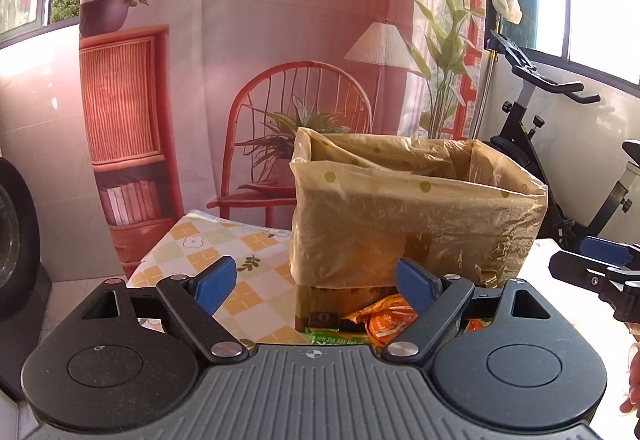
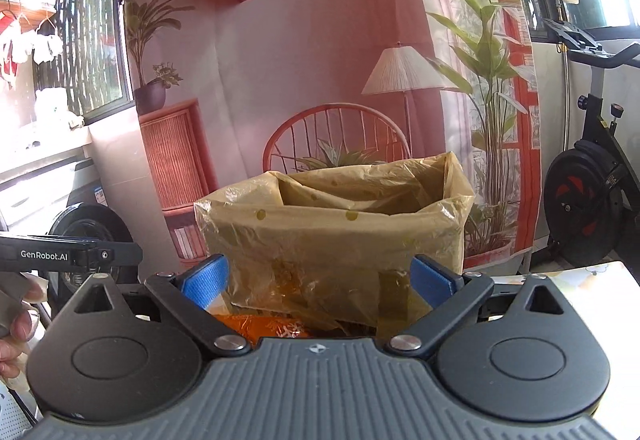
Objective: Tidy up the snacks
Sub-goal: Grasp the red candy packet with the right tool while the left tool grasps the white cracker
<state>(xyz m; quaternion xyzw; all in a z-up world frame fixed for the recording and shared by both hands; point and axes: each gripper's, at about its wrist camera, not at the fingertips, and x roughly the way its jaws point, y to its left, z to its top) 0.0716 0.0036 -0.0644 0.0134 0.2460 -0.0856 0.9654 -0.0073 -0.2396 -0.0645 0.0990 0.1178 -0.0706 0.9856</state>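
A cardboard box lined with a yellowish plastic bag (image 1: 416, 212) stands on the table; it also shows in the right wrist view (image 2: 336, 232). In front of its base lie snack packets: an orange one (image 1: 384, 320) and a green one (image 1: 336, 336), and the orange packet (image 2: 264, 324) shows in the right wrist view. My left gripper (image 1: 316, 280) is open and empty, above the packets. My right gripper (image 2: 320, 276) is open and empty, facing the box; it also shows at the right edge of the left wrist view (image 1: 600, 264).
A checked tablecloth with flowers (image 1: 224, 260) covers the table. A printed backdrop hangs behind. An exercise bike (image 1: 552, 144) stands at the right, a tyre-like wheel (image 1: 12, 240) at the left. The left gripper's body (image 2: 60, 254) shows at the left of the right wrist view.
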